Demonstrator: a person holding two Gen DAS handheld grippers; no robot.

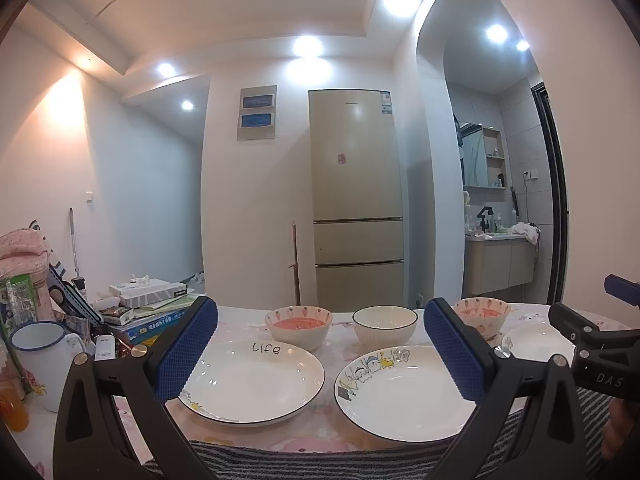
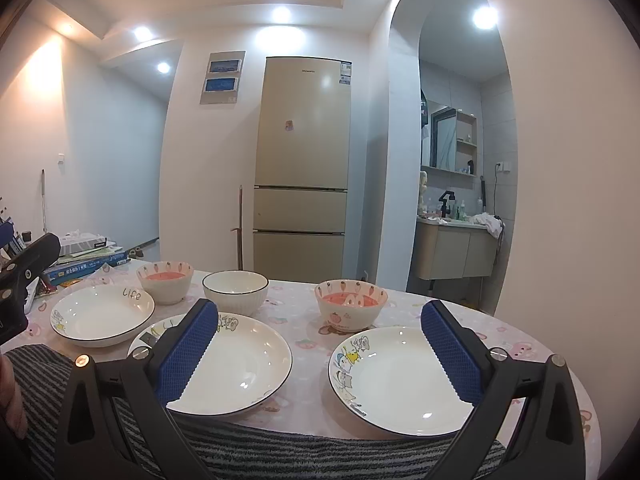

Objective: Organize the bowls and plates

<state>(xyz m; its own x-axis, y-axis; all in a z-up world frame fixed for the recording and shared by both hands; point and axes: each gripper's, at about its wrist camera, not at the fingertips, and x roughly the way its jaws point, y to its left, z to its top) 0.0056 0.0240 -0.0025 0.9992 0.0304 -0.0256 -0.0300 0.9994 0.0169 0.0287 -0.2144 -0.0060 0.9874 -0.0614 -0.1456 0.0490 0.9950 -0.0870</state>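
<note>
Three white plates and three bowls stand on a pink-patterned table. In the left wrist view a plate marked "Life" lies left, a cartoon plate beside it, and a third plate far right. Behind them are a carrot-print bowl with a pink inside, a white ribbed bowl and a second carrot-print bowl. My left gripper hangs open above the two nearer plates, holding nothing. My right gripper is open and empty between the middle plate and the right plate.
Stacked books and a tissue box, a white enamel mug and a pink bag crowd the table's left end. Striped grey fabric lies along the near edge. A tall fridge stands beyond the table.
</note>
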